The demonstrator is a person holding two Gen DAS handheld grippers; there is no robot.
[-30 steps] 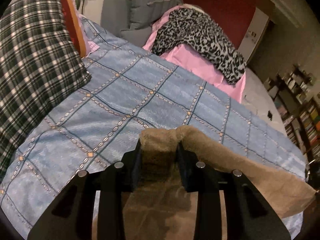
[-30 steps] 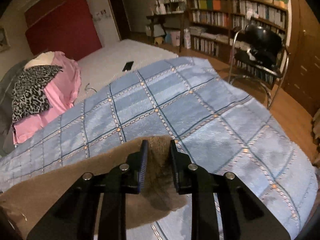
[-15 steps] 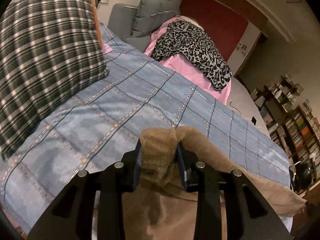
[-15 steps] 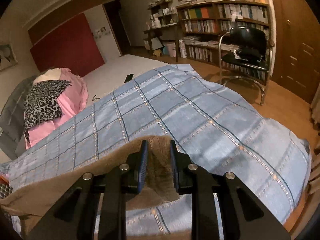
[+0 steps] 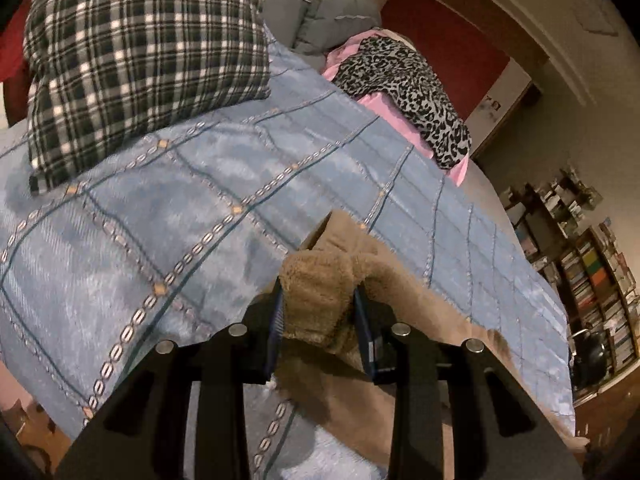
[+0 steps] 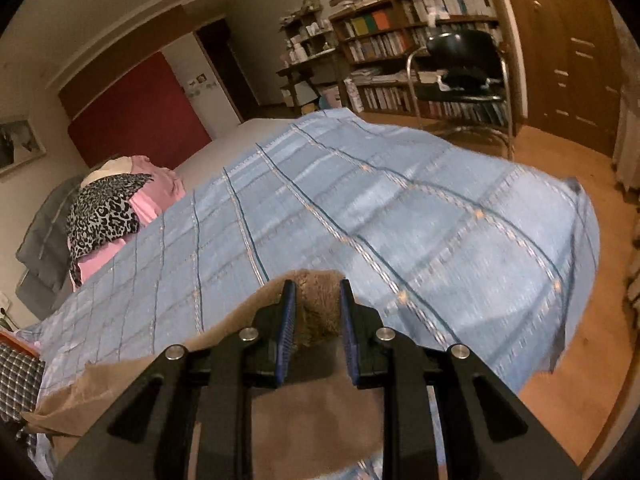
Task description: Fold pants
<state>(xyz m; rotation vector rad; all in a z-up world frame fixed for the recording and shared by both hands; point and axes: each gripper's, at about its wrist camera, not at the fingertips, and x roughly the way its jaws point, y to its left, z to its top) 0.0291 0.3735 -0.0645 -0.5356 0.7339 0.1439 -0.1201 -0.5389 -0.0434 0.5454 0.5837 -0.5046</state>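
Home bedroom, seemingly: bed point(image 5: 208, 184), bookshelves point(image 6: 420, 40)

Blue-quilted bed point(image 5: 192, 184) under plaid pillow point(image 5: 140, 52), pants point(image 5: 420, 288)

One pair of brown pants point(image 5: 404, 292); two claws, left claw point(image 5: 318, 320) and right claw point(image 6: 318, 320); one blue bedspread point(image 6: 360, 208); one plaid pillow point(image 5: 136, 52); one black chair point(image 6: 460, 68); one leopard-print garment point(image 5: 408, 80)
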